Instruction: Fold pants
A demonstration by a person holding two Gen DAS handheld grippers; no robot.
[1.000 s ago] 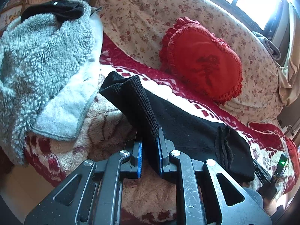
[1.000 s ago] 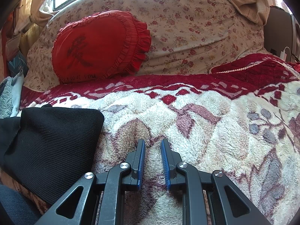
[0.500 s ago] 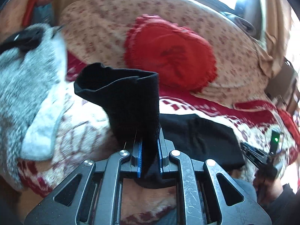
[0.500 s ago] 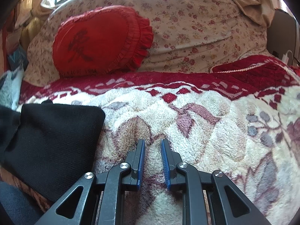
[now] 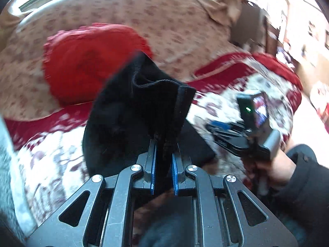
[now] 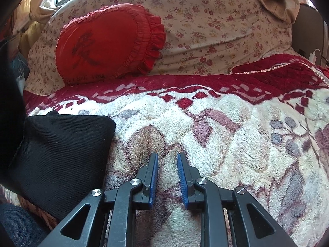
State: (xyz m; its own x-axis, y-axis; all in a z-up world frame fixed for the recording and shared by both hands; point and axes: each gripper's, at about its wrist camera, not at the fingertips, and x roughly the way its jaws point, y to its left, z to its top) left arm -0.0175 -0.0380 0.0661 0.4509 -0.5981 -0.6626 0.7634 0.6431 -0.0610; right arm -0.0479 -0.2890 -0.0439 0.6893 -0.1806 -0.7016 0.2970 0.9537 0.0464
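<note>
The black ribbed pants [image 6: 61,154] lie partly folded on the fleece blanket, left of my right gripper. My left gripper [image 5: 163,142] is shut on one end of the pants [image 5: 133,107] and holds it up above the folded part, its hem standing open towards the camera. This view is blurred by motion. My right gripper [image 6: 167,156] points down at bare blanket with its jaws a little apart and nothing between them. It also shows at the right of the left wrist view as the right gripper [image 5: 236,129], held by a hand in a dark sleeve [image 5: 298,175].
The patterned cream and red blanket [image 6: 226,133] covers the seat. A red heart cushion [image 6: 107,43] leans on the floral backrest [image 6: 216,26]. A grey fluffy garment [image 5: 6,164] lies at the far left. A white charger [image 6: 313,56] sits at the far right.
My left gripper has swung to the right and upward with the pants' end, rolling as it went, so the grey garment slid out of view. The right gripper has stayed in place.
</note>
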